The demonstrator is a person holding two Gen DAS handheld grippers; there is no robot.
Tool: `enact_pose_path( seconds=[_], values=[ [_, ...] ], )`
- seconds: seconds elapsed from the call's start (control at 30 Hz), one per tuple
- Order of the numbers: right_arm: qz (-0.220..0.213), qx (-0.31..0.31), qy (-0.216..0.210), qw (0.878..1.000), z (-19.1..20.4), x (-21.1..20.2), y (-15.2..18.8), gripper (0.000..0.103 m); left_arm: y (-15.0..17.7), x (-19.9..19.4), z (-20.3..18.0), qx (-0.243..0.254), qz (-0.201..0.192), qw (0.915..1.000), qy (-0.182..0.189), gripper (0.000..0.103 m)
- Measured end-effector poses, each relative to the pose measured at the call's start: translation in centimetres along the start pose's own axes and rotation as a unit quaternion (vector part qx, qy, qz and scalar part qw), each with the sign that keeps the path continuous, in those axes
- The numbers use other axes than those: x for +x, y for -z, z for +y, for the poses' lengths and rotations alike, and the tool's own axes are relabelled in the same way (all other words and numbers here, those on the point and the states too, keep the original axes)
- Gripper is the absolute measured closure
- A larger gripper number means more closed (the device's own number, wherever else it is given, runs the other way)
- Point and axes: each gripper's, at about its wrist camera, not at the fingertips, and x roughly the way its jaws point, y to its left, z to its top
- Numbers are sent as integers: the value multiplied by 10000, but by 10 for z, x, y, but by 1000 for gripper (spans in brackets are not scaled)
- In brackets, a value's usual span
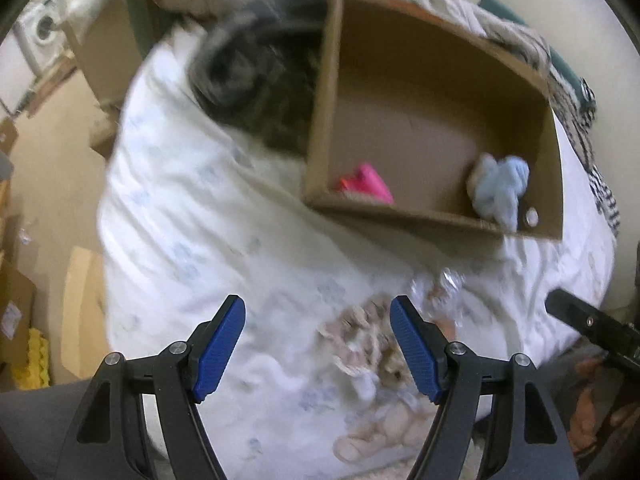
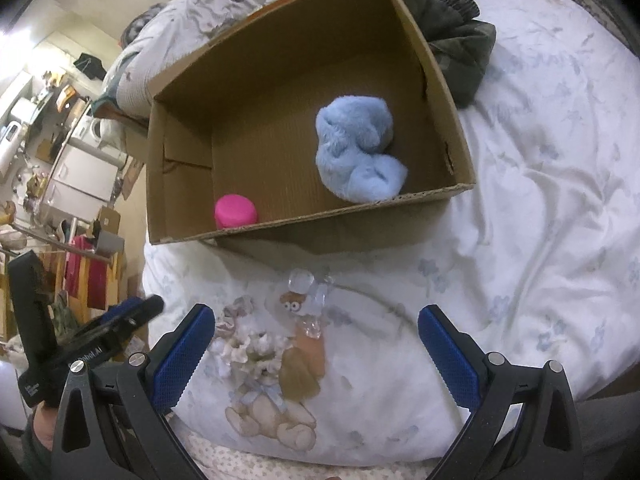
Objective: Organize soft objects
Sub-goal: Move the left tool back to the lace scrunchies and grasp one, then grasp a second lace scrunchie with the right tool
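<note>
An open cardboard box [image 2: 436, 194] sits on the bed. Inside it lie a light blue plush [image 2: 356, 152] and a pink round thing [image 2: 235, 210]; the left wrist view also shows the box [image 1: 320, 120], the blue plush [image 1: 500, 188] and the pink thing [image 1: 368, 184]. A small brown toy with round eyes in clear wrap [image 2: 302, 312] lies on the duvet in front of the box, blurred in the left wrist view [image 1: 436, 292]. My right gripper [image 2: 316, 316] hangs open above the toy, not touching it. My left gripper [image 1: 318, 308] is open and empty, just left of the toy.
The white flowered duvet [image 2: 540, 200] has a teddy bear print [image 2: 268, 412] near its front edge. A dark green garment [image 2: 452, 40] lies against the box's far right side. Cluttered shelves and cardboard [image 2: 80, 168] stand off the bed's left. The left gripper [image 2: 132, 316] shows beside the right one.
</note>
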Motion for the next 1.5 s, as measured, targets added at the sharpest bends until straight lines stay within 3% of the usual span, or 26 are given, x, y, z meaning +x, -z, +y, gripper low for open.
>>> enact_pose_path(
  seconds=[0.2, 0.33, 0.37, 0.4, 0.57, 0.77, 0.8, 0.97, 1.03, 1.1, 1.2, 1.23, 1.4, 1.5],
  values=[
    [67, 76, 44, 9999, -2, 3, -1, 0, 5, 28, -33, 355, 432, 9981, 246, 32],
    [94, 81, 70, 9999, -3, 5, -1, 0, 5, 50, -53, 625, 630, 9959, 170, 32],
    [91, 75, 80, 9999, -4, 5, -1, 0, 4, 54, -56, 683, 661, 9954, 143, 39],
    [89, 77, 87, 9999, -4, 4, -1, 0, 4, 60, -58, 749, 706, 9946, 101, 54],
    [140, 93, 98, 9998, -7, 6, -1, 0, 0, 62, -50, 627, 688, 9956, -46, 91],
    [612, 65, -164, 9980, -6, 25, 1, 0, -9, 27, -32, 223, 215, 9993, 197, 93],
    [738, 59, -248, 9969, -5, 29, 3, 13, -11, 22, -27, 137, 150, 9996, 180, 93],
    [1353, -108, -400, 9899, 5, 56, 14, 47, -16, 11, -16, -82, -3, 9999, 112, 94],
    [1508, -306, -308, 9876, 13, 65, 19, 50, -20, 3, -6, -112, -59, 9999, 65, 94],
    [1648, -476, -246, 9849, 21, 72, 23, 62, -17, 1, -6, -114, -117, 9999, 11, 94],
    [1760, -668, -171, 9820, 29, 79, 31, 66, -17, -1, -4, -81, -141, 9999, -25, 94],
    [1768, -724, -136, 9815, 31, 80, 33, 66, -16, -1, -5, -71, -145, 9999, -39, 94],
    [1684, -971, 73, 9809, 36, 79, 34, 92, -16, 1, -8, -29, -150, 9999, -69, 94],
    [1585, -1041, 43, 9818, 33, 73, 32, 94, -16, 2, -8, -48, -156, 9998, -106, 94]
  ],
)
